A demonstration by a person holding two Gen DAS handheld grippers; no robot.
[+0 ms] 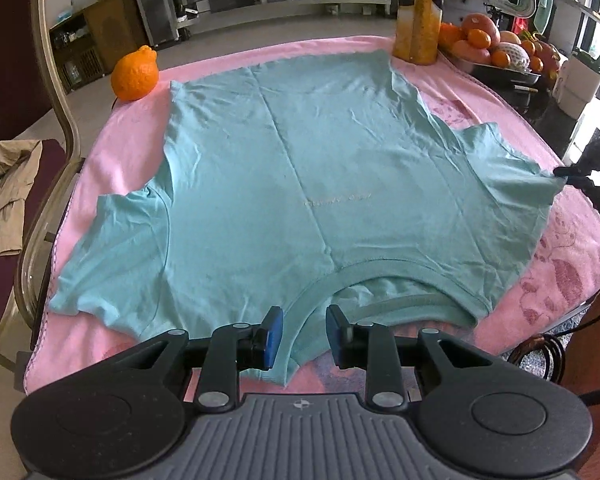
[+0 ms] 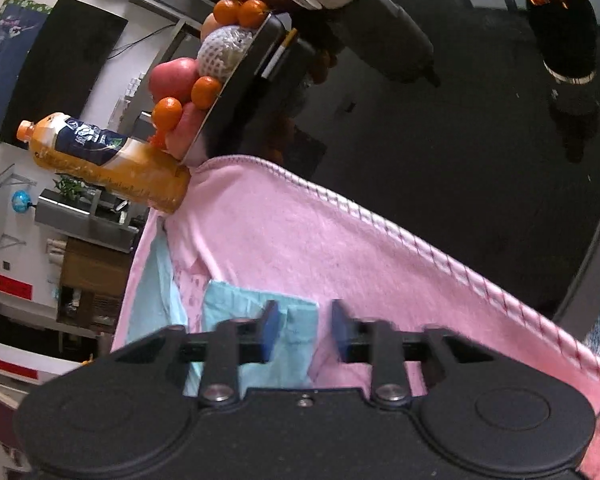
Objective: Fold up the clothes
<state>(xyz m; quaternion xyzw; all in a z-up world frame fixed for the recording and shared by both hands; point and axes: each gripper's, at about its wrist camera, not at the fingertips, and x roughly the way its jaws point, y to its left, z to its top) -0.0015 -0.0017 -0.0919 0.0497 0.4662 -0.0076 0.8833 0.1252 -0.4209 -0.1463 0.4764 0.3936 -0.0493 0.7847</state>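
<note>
A teal T-shirt point(image 1: 300, 168) lies spread flat on a pink towel point(image 1: 572, 264), its collar nearest the left wrist camera. My left gripper point(image 1: 305, 330) hovers over the collar edge with its blue pads apart, gripping nothing. My right gripper point(image 1: 570, 176) sits at the tip of the shirt's right sleeve. In the right wrist view the right gripper point(image 2: 305, 332) is rolled to one side and its pads stand apart. The sleeve point(image 2: 260, 312) lies flat on the pink towel point(image 2: 340, 240) between them, unpressed.
A knobbly orange point(image 1: 134, 74) rests at the towel's far left corner. An orange juice bottle point(image 1: 416, 12) and a fruit tray point(image 1: 496, 52) stand at the far right. A chair holding a beige garment point(image 1: 4, 196) is on the left. The dark tabletop point(image 2: 460, 160) lies beyond the towel's hem.
</note>
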